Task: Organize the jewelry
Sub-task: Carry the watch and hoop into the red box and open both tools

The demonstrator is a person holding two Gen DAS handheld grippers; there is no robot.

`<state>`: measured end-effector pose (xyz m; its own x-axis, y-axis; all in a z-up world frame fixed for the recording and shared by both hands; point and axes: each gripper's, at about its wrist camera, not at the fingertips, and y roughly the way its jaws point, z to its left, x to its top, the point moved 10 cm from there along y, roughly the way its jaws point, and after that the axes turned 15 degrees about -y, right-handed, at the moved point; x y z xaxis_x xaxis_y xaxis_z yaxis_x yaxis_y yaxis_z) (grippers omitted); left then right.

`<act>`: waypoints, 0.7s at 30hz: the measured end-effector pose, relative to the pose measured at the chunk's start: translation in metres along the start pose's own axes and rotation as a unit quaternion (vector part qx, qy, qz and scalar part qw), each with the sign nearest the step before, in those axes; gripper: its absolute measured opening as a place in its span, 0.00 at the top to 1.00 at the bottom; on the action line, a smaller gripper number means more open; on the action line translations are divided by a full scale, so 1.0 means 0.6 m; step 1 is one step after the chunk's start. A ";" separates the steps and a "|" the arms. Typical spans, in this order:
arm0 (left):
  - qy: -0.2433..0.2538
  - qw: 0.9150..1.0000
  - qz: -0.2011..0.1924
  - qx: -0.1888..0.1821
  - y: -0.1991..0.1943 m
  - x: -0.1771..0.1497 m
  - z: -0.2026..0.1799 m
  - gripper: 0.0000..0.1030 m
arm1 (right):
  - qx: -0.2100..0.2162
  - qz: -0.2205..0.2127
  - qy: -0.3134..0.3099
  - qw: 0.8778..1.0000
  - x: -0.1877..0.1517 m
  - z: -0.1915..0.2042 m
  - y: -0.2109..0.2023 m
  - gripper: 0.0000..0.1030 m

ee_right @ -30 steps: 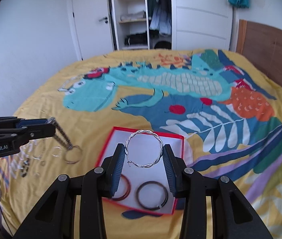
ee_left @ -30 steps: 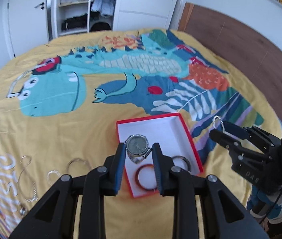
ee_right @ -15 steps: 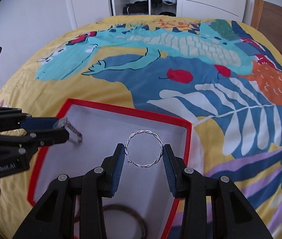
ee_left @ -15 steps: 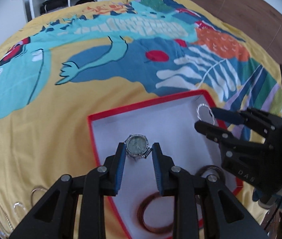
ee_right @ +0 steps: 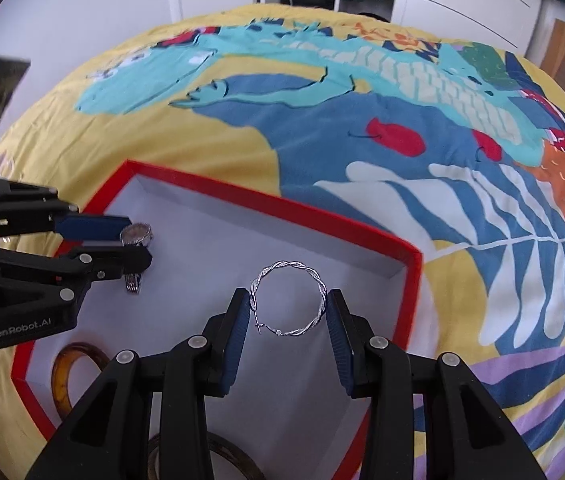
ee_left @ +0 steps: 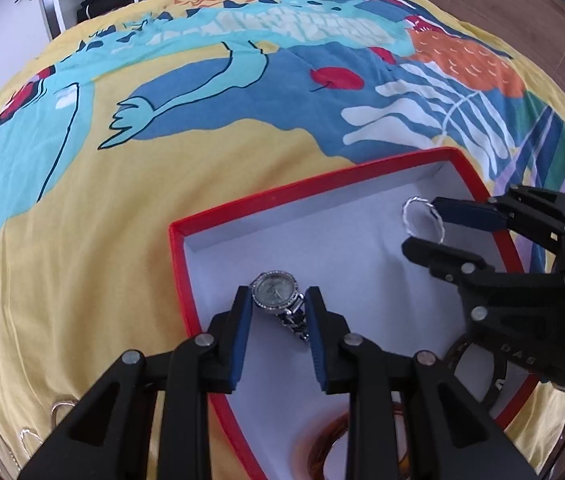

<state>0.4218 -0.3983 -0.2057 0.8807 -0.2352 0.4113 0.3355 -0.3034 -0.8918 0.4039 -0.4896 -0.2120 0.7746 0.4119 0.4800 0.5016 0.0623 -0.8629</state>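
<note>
Your left gripper [ee_left: 275, 304] pinches a watch [ee_left: 275, 289] low in the frame, over the red box [ee_left: 322, 178]. Your right gripper [ee_right: 288, 308] clamps a twisted hoop [ee_right: 288, 299] above the same box, on the bed [ee_left: 82, 220].

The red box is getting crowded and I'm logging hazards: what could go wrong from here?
The watch is pinched only at its case by the left gripper, so it may twist or drop askew. The twisted hoop in the right gripper could bend. Both grippers hang over the red box and may collide.
</note>
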 end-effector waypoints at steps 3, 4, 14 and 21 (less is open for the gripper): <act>0.005 1.000 -0.005 0.007 0.004 0.000 -0.003 0.75 | 0.009 0.014 -0.019 1.000 -0.002 0.010 0.012 0.62; 0.004 1.000 -0.005 0.009 0.006 0.000 -0.002 0.75 | 0.010 0.015 -0.022 1.000 -0.002 0.010 0.013 0.62; 0.008 1.000 -0.010 0.017 0.012 -0.003 -0.001 0.75 | 0.010 0.022 -0.044 0.999 -0.003 0.013 0.002 0.61; 0.003 1.000 -0.002 0.008 0.003 -0.010 -0.007 0.73 | -0.015 -0.001 -0.018 1.000 -0.011 -0.017 -0.064 0.58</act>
<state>0.4155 -0.4014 -0.2090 0.8768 -0.2396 0.4168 0.3451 -0.2900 -0.8926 0.3836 -0.5041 -0.1801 0.7591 0.4441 0.4761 0.5153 0.0370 -0.8562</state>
